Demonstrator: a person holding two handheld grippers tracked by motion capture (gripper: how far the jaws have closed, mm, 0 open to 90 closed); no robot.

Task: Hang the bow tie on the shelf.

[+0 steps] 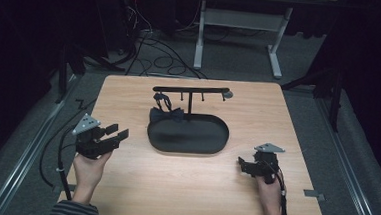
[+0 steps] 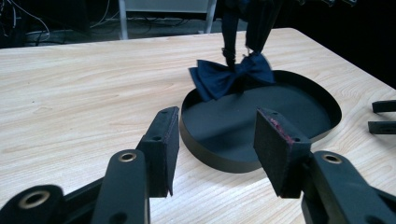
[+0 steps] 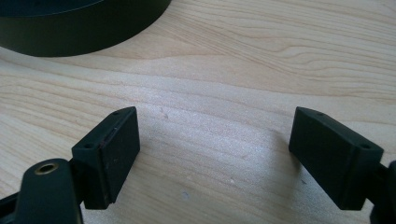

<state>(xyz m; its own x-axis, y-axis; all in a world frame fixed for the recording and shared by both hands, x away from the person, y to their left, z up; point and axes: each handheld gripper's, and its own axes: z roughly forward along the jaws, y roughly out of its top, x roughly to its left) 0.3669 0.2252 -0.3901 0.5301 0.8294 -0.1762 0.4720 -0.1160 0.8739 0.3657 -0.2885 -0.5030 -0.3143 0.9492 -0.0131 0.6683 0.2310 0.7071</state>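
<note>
A black oval tray (image 1: 211, 144) sits mid-table, with a T-shaped black hanger stand (image 1: 191, 91) rising from its far edge. A dark navy bow tie (image 1: 166, 114) hangs by its strap from the stand's left end and rests on the tray's far left rim; the left gripper view has the bow tie (image 2: 231, 74) over the tray (image 2: 261, 116). My left gripper (image 1: 117, 132) is held left of the tray, open and empty (image 2: 217, 144). My right gripper (image 1: 241, 164) sits low at the tray's right front, open and empty (image 3: 215, 149), with the tray wall (image 3: 79, 32) ahead.
The wooden table (image 1: 123, 183) has bare room on both sides and in front of the tray. Small hooks hang under the stand's bar. Cables (image 1: 151, 55) and another table's white legs (image 1: 200, 33) lie on the floor beyond the far edge.
</note>
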